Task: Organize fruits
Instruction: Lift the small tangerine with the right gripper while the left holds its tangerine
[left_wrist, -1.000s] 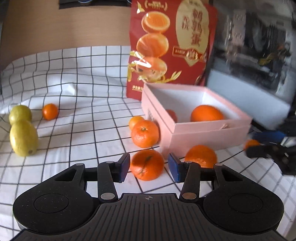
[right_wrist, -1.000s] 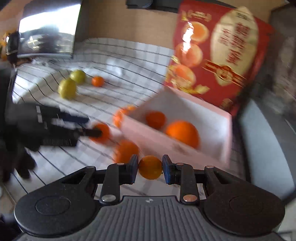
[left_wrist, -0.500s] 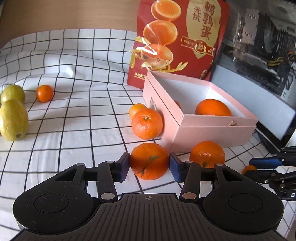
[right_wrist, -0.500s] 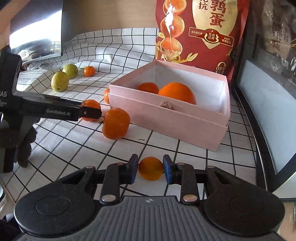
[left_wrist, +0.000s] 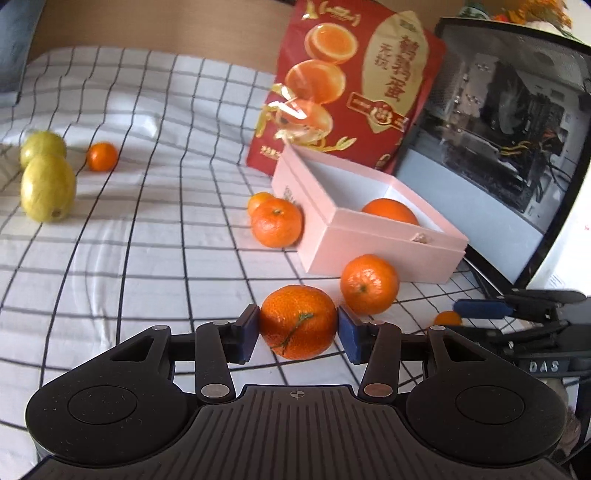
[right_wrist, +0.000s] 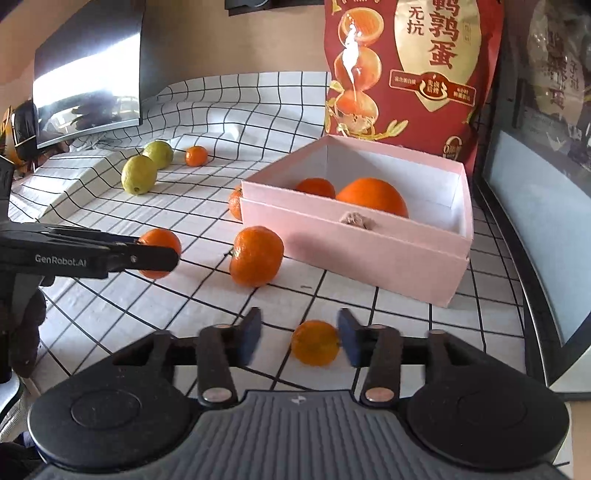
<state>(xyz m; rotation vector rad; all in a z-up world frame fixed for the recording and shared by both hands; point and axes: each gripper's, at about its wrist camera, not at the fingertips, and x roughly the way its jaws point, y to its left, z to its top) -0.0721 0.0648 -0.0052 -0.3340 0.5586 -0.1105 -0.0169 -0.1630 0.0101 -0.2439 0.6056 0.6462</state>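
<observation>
Pressing from both sides, the blue pads of the left gripper (left_wrist: 298, 328) hold a round orange mandarin with a green stem mark (left_wrist: 298, 320) low over the white black-gridded cloth (left_wrist: 147, 240) on the worktop. Just beyond it a second mandarin (left_wrist: 369, 283) lies near the open pink cardboard box (left_wrist: 380, 251), which contains a large orange (left_wrist: 390, 211). Two more mandarins (left_wrist: 277, 227) touch the box's left wall. Two yellow-green lemons (left_wrist: 48, 187) and a small orange fruit (left_wrist: 102, 156) lie well apart at far left. A red snack bag (left_wrist: 351, 85) stands behind the box.

From the right wrist view, the right gripper (right_wrist: 300, 336) has its fingers spread wide around a small orange kumquat-like fruit (right_wrist: 315, 342) resting on the cloth; the right pad sits just beside it, the left pad apart.
</observation>
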